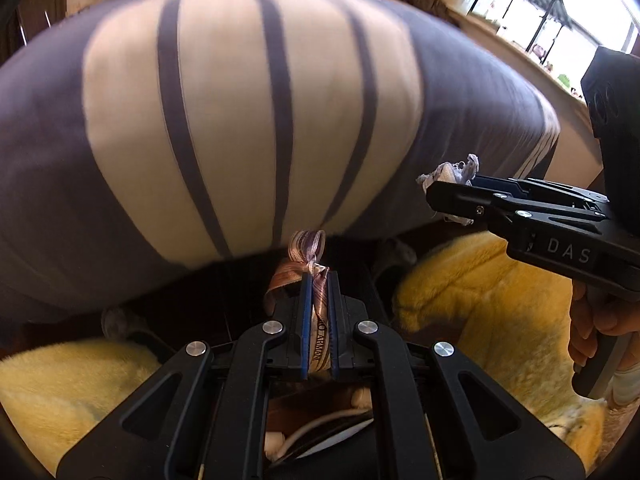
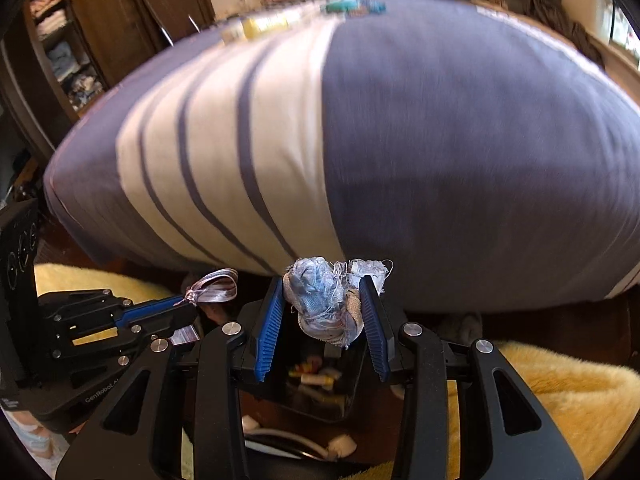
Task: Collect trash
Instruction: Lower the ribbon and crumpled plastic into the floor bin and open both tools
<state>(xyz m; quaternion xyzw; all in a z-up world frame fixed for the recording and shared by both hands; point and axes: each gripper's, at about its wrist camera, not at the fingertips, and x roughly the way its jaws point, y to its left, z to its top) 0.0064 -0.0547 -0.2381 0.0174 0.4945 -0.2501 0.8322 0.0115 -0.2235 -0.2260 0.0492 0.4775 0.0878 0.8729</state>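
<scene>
Striped bed [image 2: 360,140] looms ahead, yellow rugs [image 1: 500,300] flanking both loaded tools.

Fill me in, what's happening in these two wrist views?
A person holds a gripper in each hand beside a striped bed. The left gripper is shut on a printed ribbon; the right gripper is clamped on a frayed blue cloth scrap. Both hang over a dark bin with some litter inside, on the floor between yellow fluffy rugs. Nothing has been dropped yet.
</scene>
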